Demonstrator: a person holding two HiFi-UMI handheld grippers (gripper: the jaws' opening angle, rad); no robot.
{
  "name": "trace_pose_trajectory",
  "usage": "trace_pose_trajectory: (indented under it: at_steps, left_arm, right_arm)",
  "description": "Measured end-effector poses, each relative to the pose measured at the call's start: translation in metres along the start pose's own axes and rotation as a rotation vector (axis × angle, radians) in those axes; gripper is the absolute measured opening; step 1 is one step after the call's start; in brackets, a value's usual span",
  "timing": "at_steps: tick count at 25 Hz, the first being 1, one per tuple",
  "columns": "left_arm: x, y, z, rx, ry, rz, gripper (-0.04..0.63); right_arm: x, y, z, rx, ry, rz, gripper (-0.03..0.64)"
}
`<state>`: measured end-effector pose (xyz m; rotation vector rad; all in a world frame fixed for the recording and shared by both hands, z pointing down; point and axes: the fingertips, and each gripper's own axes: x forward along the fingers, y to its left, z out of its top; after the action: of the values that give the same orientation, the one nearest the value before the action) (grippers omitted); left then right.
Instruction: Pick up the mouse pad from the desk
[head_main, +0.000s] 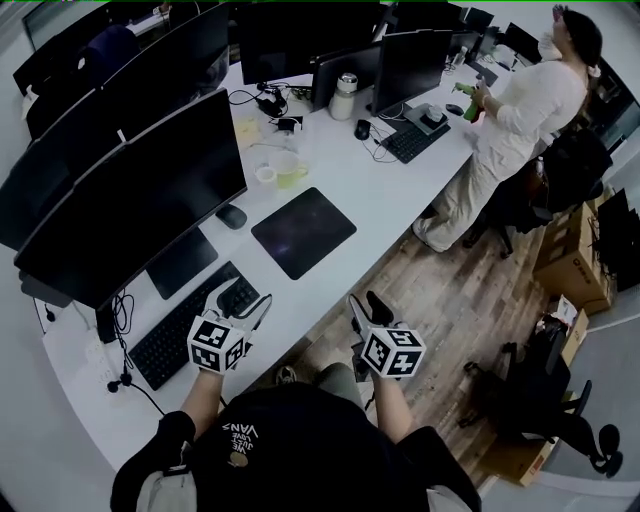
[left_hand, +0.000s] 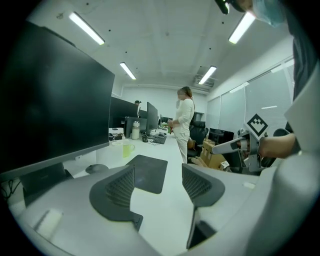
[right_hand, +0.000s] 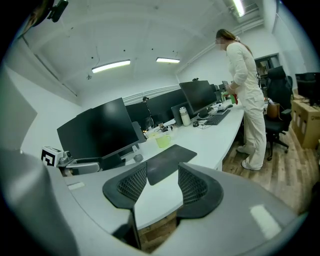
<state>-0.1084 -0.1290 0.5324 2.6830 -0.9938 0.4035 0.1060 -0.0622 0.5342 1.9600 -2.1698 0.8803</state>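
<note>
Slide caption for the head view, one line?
Both open, the left gripper and right gripper hang short of the dark mouse pad flat on the white desk.

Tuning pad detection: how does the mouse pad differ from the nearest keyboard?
The mouse pad is a plain smooth sheet; the keyboard is covered in keys. The mouse pad is broad, the keyboard long and narrow. Both are dark and lie flat on the white desk.
</note>
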Motion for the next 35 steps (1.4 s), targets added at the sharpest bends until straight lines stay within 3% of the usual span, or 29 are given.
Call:
trace_pose_trajectory:
  at_steps: [7,18,35]
  left_arm:
    - [0.025,0.026,-0.003,-0.037,0.011,0.051,0.272]
    - [0.064,0.072,-0.002,-0.079,0.075,0.229,0.272]
    - [0.148,0.115,-0.018,-0.044,0.268,0.306,0.272]
  right_arm:
    - [0.047,-0.027,0.005,-0.006,0.060,-0.008,0.184]
    - [0.147,-0.092,0.025,-0.080,0.207,-0.029,0.197]
    - [0.245,-0.136,-0.001,-0.170,0.410,-0.037,0.215]
